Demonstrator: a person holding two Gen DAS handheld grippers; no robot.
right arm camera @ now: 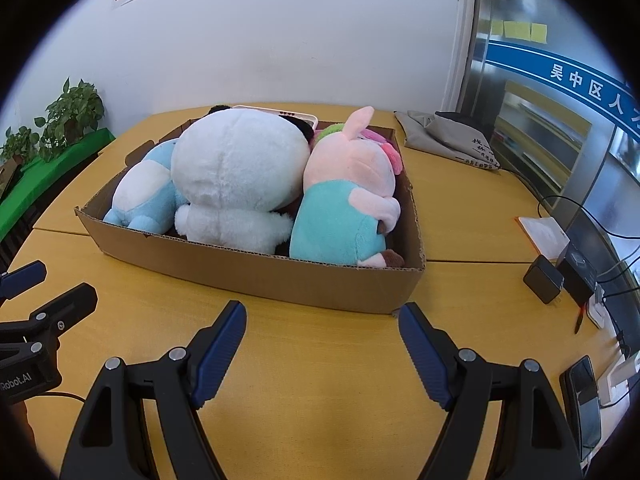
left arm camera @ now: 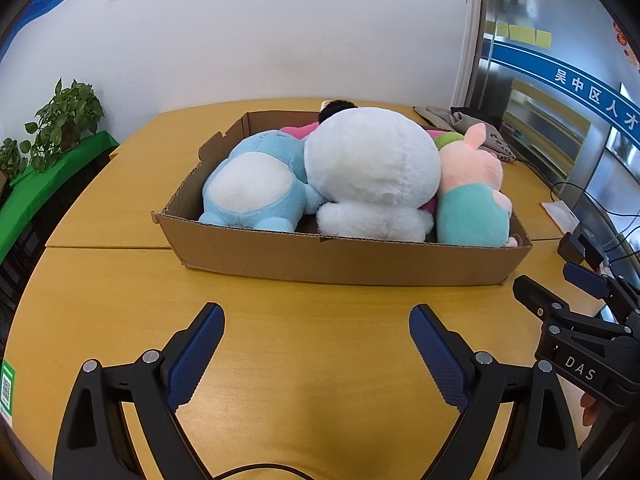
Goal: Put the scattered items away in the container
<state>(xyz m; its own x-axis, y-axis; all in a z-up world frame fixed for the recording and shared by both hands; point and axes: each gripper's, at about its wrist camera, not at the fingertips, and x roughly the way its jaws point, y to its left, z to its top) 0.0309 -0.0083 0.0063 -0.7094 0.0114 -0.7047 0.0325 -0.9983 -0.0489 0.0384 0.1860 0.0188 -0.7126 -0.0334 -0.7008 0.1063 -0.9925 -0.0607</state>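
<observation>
A shallow cardboard box [left arm camera: 344,258] [right arm camera: 256,270] stands on the yellow table. In it lie a light blue plush [left arm camera: 256,184] [right arm camera: 140,196], a big white plush [left arm camera: 372,172] [right arm camera: 236,168] and a pink pig plush in a teal shirt [left arm camera: 472,200] [right arm camera: 344,208], with more toys partly hidden behind. My left gripper [left arm camera: 316,344] is open and empty over bare table in front of the box. My right gripper [right arm camera: 322,340] is open and empty near the box's front right corner; it also shows in the left wrist view [left arm camera: 556,288].
A grey cloth bag [right arm camera: 448,136] lies behind the box at right. Black adapters [right arm camera: 560,276], cables, a phone [right arm camera: 584,392] and a white card [right arm camera: 544,232] sit at the table's right edge. Potted plants [left arm camera: 60,124] stand on a green ledge at left.
</observation>
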